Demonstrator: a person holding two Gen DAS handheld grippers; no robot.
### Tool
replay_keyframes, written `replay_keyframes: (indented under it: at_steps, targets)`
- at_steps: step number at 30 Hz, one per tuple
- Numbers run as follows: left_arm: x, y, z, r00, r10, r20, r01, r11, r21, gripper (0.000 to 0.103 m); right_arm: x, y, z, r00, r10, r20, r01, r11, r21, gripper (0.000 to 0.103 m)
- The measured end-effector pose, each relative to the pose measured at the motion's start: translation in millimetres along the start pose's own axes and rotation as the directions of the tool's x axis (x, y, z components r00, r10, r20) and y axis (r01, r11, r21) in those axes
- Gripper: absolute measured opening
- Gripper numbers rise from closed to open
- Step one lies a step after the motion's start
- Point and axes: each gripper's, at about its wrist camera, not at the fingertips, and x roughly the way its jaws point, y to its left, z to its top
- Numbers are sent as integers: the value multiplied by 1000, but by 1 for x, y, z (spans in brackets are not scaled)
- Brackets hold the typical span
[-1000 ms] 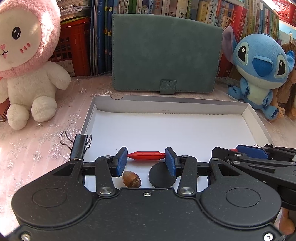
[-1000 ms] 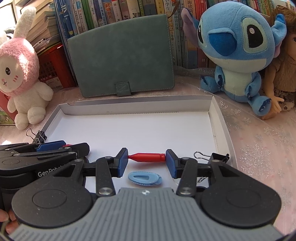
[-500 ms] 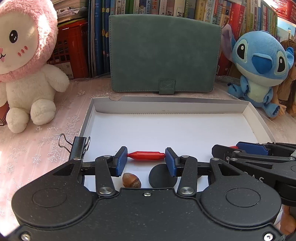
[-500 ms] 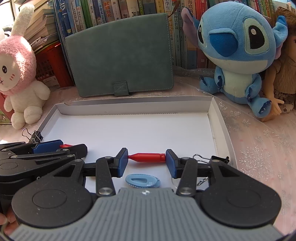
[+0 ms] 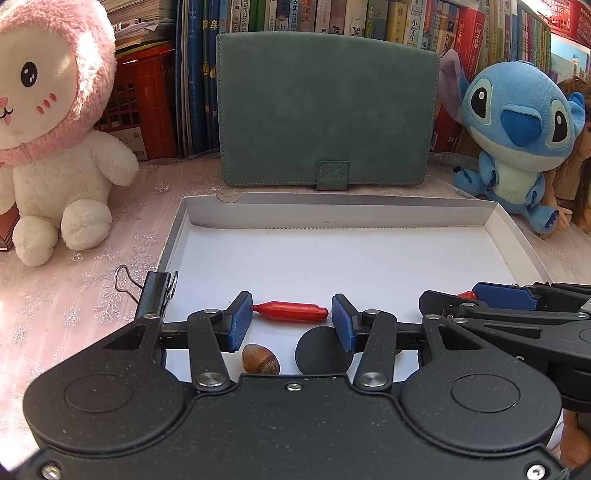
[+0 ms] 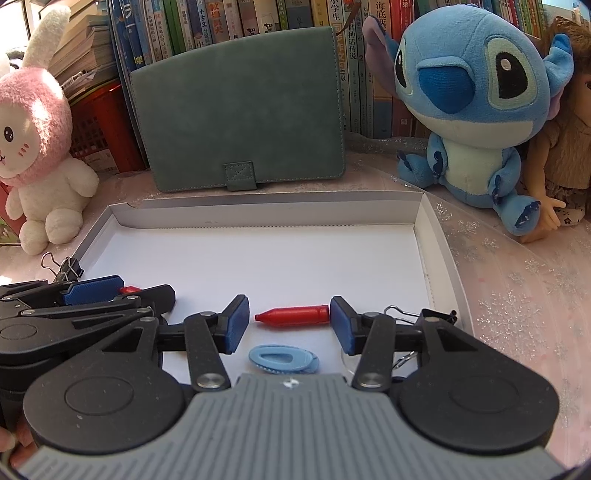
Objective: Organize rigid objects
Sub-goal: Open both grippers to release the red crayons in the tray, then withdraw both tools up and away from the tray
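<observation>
As left tongs (image 5: 291,321) span red piece (image 5: 290,312) | contact unclear

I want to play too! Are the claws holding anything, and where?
Left gripper pinches a red stick by its two ends. Right gripper has a red crayon between its pads, but a gap shows at the tip.

A pink-hooded plush bunny (image 5: 48,140), green case (image 5: 325,110) and blue plush (image 5: 517,136) front shelved books (image 5: 332,16).

The right gripper (image 6: 289,321) brackets a red crayon-shaped piece (image 6: 293,315) in the white tray (image 6: 441,254); a blue clip (image 6: 283,360) lies at six o'clock.
</observation>
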Motion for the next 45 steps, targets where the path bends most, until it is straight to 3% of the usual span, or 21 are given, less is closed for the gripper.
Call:
replay_keyframes:
  at_steps: [13,18,29,36,45]
  targets:
    - [-9,1,-2,1000,28,4,-28,1000,-4,59,-8,-2,-4,1000,-14,22,14,1000,17,71]
    - [-17,2,-1,998,53,28,-53,999,4,74,-16,-3,-3,999,-33,37,33,999,12,78]
    - [-40,1,0,997,32,68,-33,999,8,78,-39,-4,-1,995,-41,93,41,999,6,87]
    - [-62,-1,-10,986,42,161,-47,999,28,90,-56,-5,-6,990,-54,130,55,998,-5,90]
    - [-91,1,-32,985,14,173,-15,1000,7,94,-86,-3,-29,974,-83,209,93,995,-38,91]
